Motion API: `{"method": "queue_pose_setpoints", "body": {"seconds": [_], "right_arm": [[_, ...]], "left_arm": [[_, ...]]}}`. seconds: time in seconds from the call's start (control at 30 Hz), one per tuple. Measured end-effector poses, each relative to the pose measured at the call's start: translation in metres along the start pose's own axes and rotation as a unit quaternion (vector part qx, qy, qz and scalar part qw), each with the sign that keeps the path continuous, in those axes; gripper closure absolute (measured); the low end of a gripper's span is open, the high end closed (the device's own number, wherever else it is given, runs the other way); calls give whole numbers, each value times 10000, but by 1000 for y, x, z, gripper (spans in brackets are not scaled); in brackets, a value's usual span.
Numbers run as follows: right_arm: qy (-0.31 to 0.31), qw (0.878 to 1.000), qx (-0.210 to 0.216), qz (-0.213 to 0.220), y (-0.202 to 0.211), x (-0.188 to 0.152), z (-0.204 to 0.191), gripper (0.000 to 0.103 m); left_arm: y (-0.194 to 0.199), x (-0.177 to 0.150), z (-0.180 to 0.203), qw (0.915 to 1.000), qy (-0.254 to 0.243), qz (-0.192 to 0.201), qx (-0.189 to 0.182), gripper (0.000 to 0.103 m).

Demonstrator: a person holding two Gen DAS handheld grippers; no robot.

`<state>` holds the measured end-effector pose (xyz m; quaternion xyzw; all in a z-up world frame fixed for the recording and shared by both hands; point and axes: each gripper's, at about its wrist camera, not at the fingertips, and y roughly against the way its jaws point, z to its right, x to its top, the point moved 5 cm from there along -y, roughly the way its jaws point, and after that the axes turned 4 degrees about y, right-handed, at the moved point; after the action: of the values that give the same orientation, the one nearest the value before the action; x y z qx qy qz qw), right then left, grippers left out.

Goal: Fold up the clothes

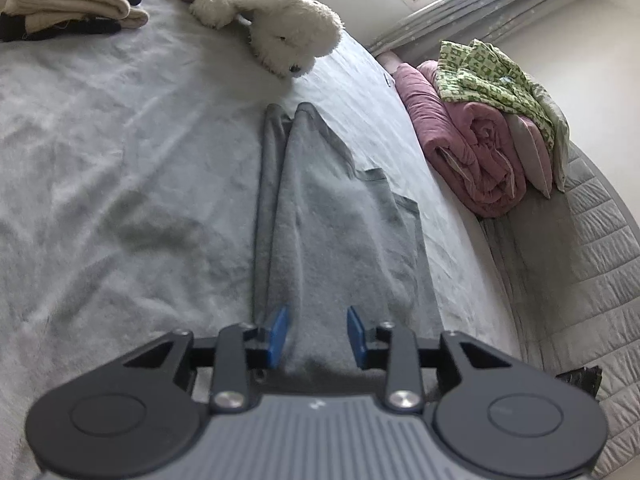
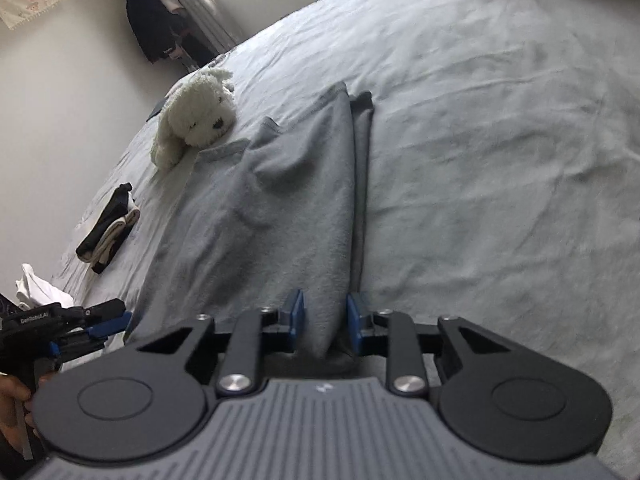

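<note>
A grey garment (image 1: 320, 208) lies folded lengthwise on the pale grey bed sheet (image 1: 100, 160), stretching away from both grippers. My left gripper (image 1: 318, 334) hovers over its near end, blue pads apart, cloth lying between them untouched. In the right wrist view the same garment (image 2: 280, 208) shows a long fold along its right side. My right gripper (image 2: 325, 318) straddles that folded edge at the near end; cloth sits between the pads, and I see no pad pressing on it. The left gripper (image 2: 122, 316) appears at the lower left by the garment's corner, held by a hand (image 2: 12, 400).
A white plush dog (image 1: 280, 28) lies beyond the garment's far end. A stack of folded dark and cream clothes (image 1: 68, 4) sits at the far left. A rolled pink quilt (image 1: 472, 148) under a green patterned cloth (image 1: 496, 76) lines the right edge. Crumpled white cloth (image 2: 36, 288) lies near the hand.
</note>
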<state>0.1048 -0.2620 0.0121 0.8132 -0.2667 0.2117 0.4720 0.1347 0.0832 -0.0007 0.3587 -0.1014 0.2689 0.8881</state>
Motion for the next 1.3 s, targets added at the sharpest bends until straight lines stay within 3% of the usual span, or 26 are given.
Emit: {"method": "queue_pose_setpoints", "body": {"seconds": [0.1, 0.23, 0.37, 0.6, 0.7, 0.83, 1.07, 1.3], "right_arm": [[-168, 9997, 196, 21, 1, 0, 0, 75], [-282, 9994, 132, -161, -3, -4, 5, 75], [-526, 9980, 327, -108, 2, -2, 9, 73], [-504, 9982, 280, -144, 4, -5, 8, 73], [-435, 9986, 250, -150, 3, -4, 7, 76], [-418, 9987, 242, -147, 2, -4, 8, 77], [-526, 9979, 321, -203, -2, -6, 11, 77], [-611, 9972, 359, -250, -6, -7, 15, 77]], "left_arm": [[-1, 0, -2, 10000, 63, -32, -12, 70], [0, 2, -8, 9999, 111, 6, 127, 69], [2, 3, -9, 9998, 208, -12, 18, 67], [-4, -3, -9, 9997, 198, -145, 49, 68], [-5, -5, -4, 9999, 39, -149, 26, 79], [-7, -8, -3, 9999, -73, -133, 65, 83], [-10, -9, -11, 9993, 262, -240, -110, 78], [-16, -11, -10, 9994, 215, -258, -21, 79]]}}
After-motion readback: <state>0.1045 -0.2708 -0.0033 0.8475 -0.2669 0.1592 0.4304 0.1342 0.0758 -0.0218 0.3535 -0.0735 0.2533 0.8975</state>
